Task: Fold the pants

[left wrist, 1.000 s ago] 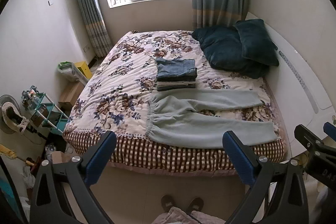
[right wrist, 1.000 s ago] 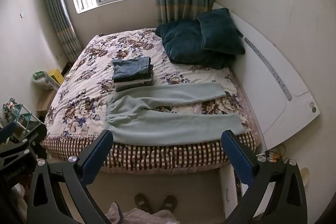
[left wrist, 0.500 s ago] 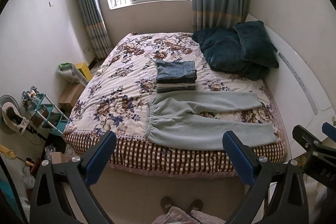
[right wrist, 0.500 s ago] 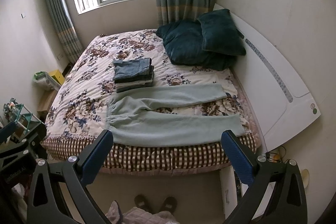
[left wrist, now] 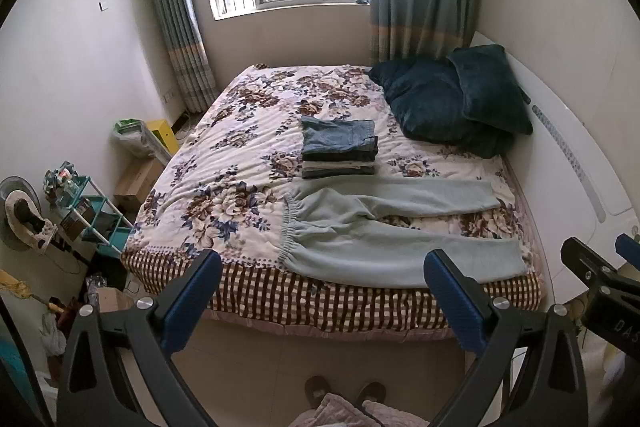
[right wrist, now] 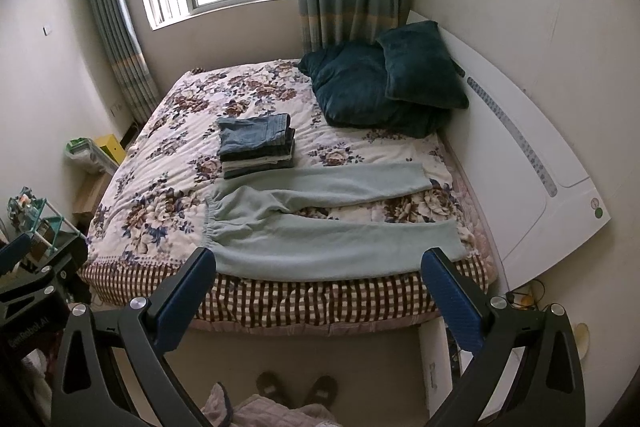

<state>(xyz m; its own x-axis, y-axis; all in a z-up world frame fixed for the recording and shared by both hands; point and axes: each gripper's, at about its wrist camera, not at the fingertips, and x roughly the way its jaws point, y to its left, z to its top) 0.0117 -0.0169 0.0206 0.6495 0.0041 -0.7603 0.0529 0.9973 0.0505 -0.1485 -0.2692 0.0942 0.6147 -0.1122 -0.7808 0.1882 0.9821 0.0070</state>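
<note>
Pale green sweatpants point(left wrist: 384, 227) lie spread flat on the floral bed point(left wrist: 240, 163), waistband to the left, both legs stretched to the right, near the front edge; they also show in the right wrist view point(right wrist: 320, 223). My left gripper point(left wrist: 320, 283) is open and empty, held back from the bed above the floor. My right gripper point(right wrist: 316, 281) is open and empty too, and its side shows at the right edge of the left wrist view point(left wrist: 600, 279).
A stack of folded jeans and clothes point(left wrist: 339, 149) sits just behind the sweatpants. Dark teal pillows point(left wrist: 456, 107) lean on the white headboard point(left wrist: 580, 179) at right. A teal rack point(left wrist: 80, 211) and boxes crowd the floor left of the bed. The person's slippers point(left wrist: 344, 393) are below.
Both views have risen and pulled back slightly from the bed. The sweatpants have not moved and both grippers stay open.
</note>
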